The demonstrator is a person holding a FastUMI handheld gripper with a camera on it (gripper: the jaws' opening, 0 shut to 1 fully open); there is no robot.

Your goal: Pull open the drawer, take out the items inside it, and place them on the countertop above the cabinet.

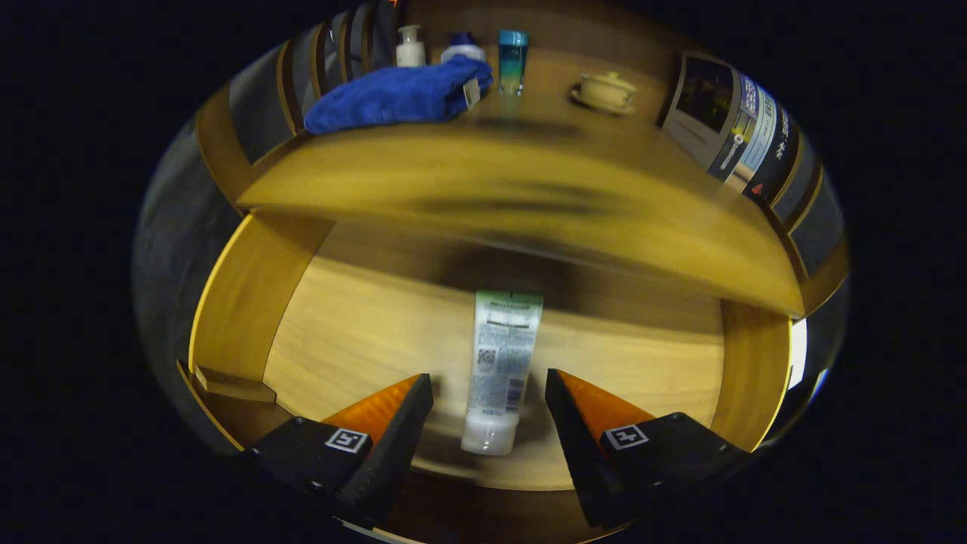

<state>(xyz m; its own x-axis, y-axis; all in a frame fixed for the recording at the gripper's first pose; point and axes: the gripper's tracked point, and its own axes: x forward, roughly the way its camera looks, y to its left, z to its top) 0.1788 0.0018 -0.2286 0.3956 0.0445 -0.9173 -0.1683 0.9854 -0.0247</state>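
With the wooden drawer [234,302] pulled open, the white squeeze tube with a green crimped end [500,370] lies flat on its floor, cap nearest, between the wide-spread fingers of the claw [489,397], neither finger touching; likely lined up for a grasp. Wooden worktop [529,189] overhangs, hiding the drawer's far end. Blue folded towel [396,94] rests on it, far left. Motion blur smears detail.

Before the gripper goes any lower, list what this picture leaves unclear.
- Back of the drawer, gripper view: shadowed under the countertop, so any further items there stay hidden.
- Print on the tube between the open gripper fingers: too small and blurred.
- Bottles behind the blue towel: lower parts covered by it.
- Countertop grain: smeared by motion blur.
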